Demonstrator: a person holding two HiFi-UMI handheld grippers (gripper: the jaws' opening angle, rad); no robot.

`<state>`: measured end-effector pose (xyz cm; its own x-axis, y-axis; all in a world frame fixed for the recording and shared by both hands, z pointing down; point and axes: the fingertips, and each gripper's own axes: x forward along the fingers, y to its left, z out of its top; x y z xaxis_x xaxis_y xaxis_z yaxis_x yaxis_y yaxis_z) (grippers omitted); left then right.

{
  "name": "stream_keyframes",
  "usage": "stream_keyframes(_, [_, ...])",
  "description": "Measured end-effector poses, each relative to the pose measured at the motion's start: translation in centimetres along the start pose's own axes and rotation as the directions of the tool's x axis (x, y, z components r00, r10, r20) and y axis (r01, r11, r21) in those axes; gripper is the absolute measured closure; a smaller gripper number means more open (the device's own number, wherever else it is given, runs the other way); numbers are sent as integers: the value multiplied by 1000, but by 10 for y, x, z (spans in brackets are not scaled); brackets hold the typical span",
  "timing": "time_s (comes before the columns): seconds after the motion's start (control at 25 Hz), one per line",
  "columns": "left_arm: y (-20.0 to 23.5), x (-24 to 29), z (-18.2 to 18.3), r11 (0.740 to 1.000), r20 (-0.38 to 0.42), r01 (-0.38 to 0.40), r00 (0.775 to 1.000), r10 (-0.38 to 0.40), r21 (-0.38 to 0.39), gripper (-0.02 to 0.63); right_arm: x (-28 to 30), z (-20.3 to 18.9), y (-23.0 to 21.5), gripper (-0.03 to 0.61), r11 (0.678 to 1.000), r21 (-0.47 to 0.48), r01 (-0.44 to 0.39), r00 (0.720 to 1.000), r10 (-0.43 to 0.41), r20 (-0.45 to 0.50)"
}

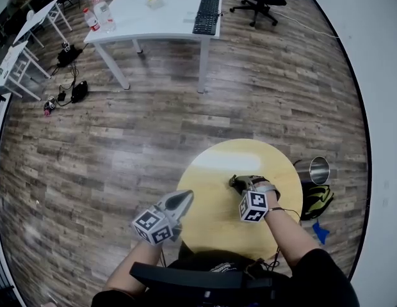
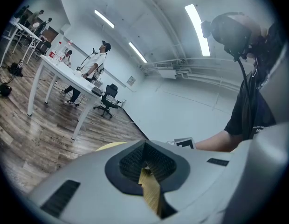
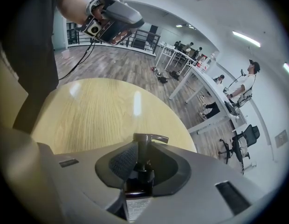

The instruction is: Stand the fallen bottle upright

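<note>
**Stage shown: grasp made, righting not yet done.** I read the right gripper [image 1: 235, 183] as clenched on the dark brown pump bottle with a white printed label [image 3: 136, 185]. In the right gripper view the ribbed pads sit tight against the bottle on both sides, at the neck and shoulder.

**Position of the bottle.** It sits over the near-right part of the round pale-yellow wooden table [image 1: 205, 224]. It lies lengthwise between the right gripper's jaws. The labelled body is back toward the gripper's base, and the black pump head [image 3: 151, 137] sticks out just past the jaw tips, toward the far side of the table. In the head view the gripper and hand cover most of the bottle. No view shows whether any part of it touches the tabletop.

**Left gripper.** The left gripper [image 1: 184, 198] hangs at the near-left edge of the table, well apart from the bottle. Its jaws are drawn together on nothing; only a strip of tabletop shows past them.

**Next move, as I judge it.** The bottle runs along a gripper that points steeply downward, so its pump end leads. I would need to turn the wrist until the base faces the table. Then I would lower the base flat onto bare wood and let go only once it stands unaided. Because the hold is high on the neck, the heavy body may swing.
</note>
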<state>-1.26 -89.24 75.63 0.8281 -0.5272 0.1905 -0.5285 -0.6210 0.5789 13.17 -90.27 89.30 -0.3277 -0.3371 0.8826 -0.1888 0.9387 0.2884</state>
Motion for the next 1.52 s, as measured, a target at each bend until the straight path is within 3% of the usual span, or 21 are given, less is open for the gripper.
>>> stream_keyframes(0.48, [-38, 23, 5, 999, -11, 35, 999, -35, 24, 583, -47, -11, -12, 479, 993, 113, 46, 988, -61, 140])
stream_keyframes(0.76, [-62, 43, -5, 998, -24, 51, 998, -50, 26, 583, -70, -38, -22, 479, 967, 249, 61, 952, -131, 275])
stream_keyframes(1.12, [-91, 75, -23, 997, -54, 73, 996, -72, 28, 583, -93, -85, -26, 476, 940, 331, 76, 927, -189, 324])
stream_keyframes(1.36, [-108, 97, -28, 995, -74, 99, 993, -96, 32, 583, -110, -115, -30, 468, 899, 430, 82, 892, -259, 371])
stream_keyframes(1.52, [-117, 109, -37, 993, -91, 113, 990, -110, 34, 583, -116, -148, -26, 466, 863, 493, 108, 887, -308, 345])
